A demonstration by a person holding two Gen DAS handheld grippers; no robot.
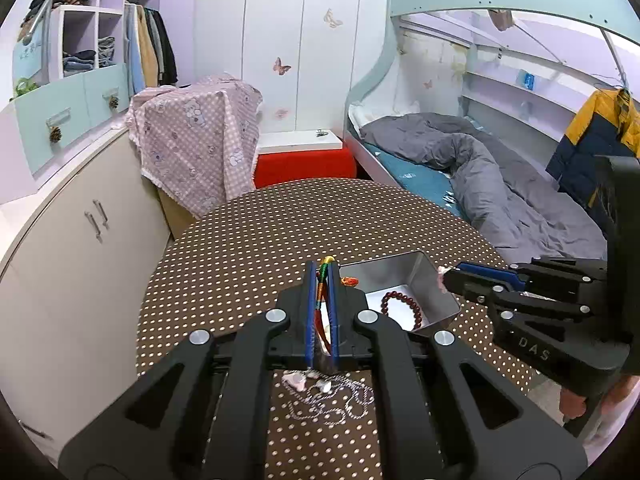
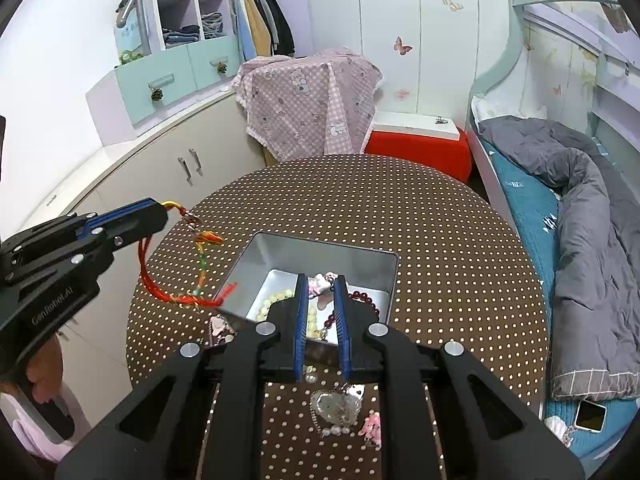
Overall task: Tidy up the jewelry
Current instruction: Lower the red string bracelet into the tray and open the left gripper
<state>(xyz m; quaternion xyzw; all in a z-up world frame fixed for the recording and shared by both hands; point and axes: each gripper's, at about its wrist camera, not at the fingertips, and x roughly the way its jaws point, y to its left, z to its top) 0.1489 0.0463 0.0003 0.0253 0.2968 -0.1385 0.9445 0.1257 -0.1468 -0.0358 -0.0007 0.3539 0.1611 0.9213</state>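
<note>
Polka-dotted brown cloth covers the round counter (image 1: pixel 248 240) in the left wrist view, and the left tool (image 1: pixel 321 270) has its blue-lined fingers drawn narrow on a multicoloured braided cord (image 1: pixel 323 280), whose red strand runs down between them. Just beyond the fingertips stands an open silver tin (image 1: pixel 432 280) holding a dark red bead bracelet (image 1: pixel 401 307). A silvery chain with pale pink charms (image 1: pixel 332 398) lies loose on the cloth under the tool's body. The right tool (image 1: pixel 443 278) reaches in from the right edge, nearly closed on a small pale pink piece at the tin's right rim. Behind the counter are a pink bear-print cloth (image 1: pixel 196 136) draped over something, a red box with a white top (image 1: pixel 304 160), cream cabinets, and a bunk bed with a grey duvet (image 1: pixel 480 168).

From the right wrist view, the right tool (image 2: pixel 322 280) hovers over the tin (image 2: pixel 320 248), its fingers narrowly spaced around a pink and white charm (image 2: pixel 320 283). Inside the tin lie the red bead bracelet (image 2: pixel 362 300) and a pale yellow bead string (image 2: pixel 272 300). The left tool (image 2: pixel 164 210) enters from the left, the cord (image 2: pixel 200 264) dangling from its tip in a red loop just beside the tin's left wall. A heart-shaped pendant with pearls (image 2: pixel 334 406) rests on the cloth near the camera. A phone (image 2: pixel 590 416) lies on the bed's blue sheet
</note>
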